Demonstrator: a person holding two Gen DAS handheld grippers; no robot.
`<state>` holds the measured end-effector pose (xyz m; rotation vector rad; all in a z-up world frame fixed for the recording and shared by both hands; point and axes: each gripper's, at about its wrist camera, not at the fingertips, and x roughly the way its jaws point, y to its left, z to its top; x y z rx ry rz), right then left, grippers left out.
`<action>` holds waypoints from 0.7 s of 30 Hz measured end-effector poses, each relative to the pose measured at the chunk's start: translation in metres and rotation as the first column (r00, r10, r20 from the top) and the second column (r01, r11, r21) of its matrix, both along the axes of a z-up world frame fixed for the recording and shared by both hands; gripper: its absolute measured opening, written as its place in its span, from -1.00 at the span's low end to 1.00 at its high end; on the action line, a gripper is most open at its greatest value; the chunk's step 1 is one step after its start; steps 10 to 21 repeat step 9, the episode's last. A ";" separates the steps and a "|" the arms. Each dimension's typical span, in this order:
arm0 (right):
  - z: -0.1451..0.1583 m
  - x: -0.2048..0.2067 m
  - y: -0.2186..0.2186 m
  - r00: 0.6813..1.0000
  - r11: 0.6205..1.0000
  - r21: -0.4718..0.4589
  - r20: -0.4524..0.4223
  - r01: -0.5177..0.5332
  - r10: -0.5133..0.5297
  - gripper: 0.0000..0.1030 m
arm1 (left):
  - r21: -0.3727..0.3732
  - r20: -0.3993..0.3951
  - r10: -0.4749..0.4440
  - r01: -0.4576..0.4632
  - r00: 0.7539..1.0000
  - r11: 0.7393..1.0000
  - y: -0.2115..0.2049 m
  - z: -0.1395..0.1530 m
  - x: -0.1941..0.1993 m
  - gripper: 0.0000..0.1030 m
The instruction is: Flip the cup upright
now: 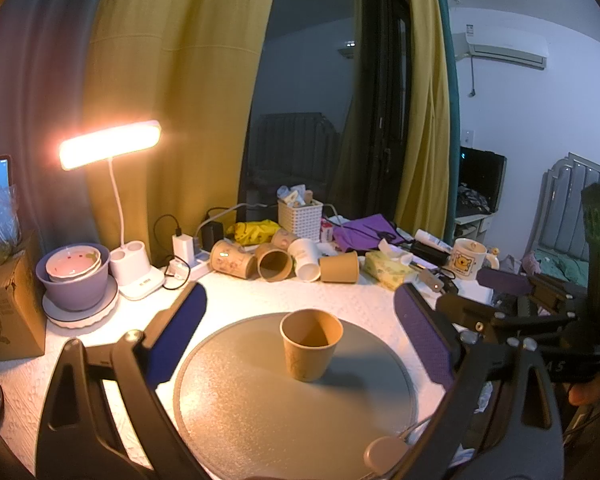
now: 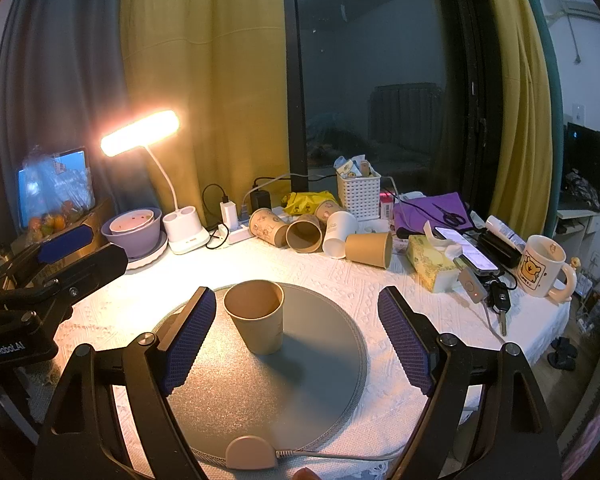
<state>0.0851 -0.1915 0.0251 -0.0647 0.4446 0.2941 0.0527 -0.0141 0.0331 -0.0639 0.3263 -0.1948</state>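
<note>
A brown paper cup (image 1: 310, 343) stands upright, mouth up, on a round grey mat (image 1: 260, 408) on the white tablecloth. It also shows in the right wrist view (image 2: 257, 321) on the same mat (image 2: 300, 380). My left gripper (image 1: 300, 340) is open and empty, its blue-padded fingers wide apart on either side of the cup, not touching it. My right gripper (image 2: 296, 332) is open and empty, with the cup just right of its left finger (image 2: 186, 344). The right gripper's body shows in the left wrist view (image 1: 540, 312); the left gripper's body shows in the right wrist view (image 2: 40, 280).
Several paper cups (image 2: 320, 232) lie on their sides at the back of the table. A lit desk lamp (image 2: 140, 132), stacked bowls (image 2: 134, 228), a white basket (image 2: 358, 192), a tissue box (image 2: 430, 260), a phone, keys and a bear mug (image 2: 540, 266) crowd the far edge.
</note>
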 end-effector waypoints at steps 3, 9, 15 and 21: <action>0.000 0.000 0.000 1.000 1.000 0.001 0.000 0.000 0.000 0.66 | 0.000 -0.002 0.000 0.000 1.000 1.000 0.000 0.000 0.000 0.86; -0.004 0.000 0.003 1.000 1.000 -0.007 0.000 0.005 -0.005 0.66 | -0.002 -0.001 0.000 0.000 1.000 1.000 0.001 0.000 0.000 0.86; -0.004 0.000 0.003 1.000 1.000 -0.007 0.000 0.005 -0.005 0.66 | -0.002 -0.001 0.000 0.000 1.000 1.000 0.001 0.000 0.000 0.86; -0.004 0.000 0.003 1.000 1.000 -0.007 0.000 0.005 -0.005 0.66 | -0.002 -0.001 0.000 0.000 1.000 1.000 0.001 0.000 0.000 0.86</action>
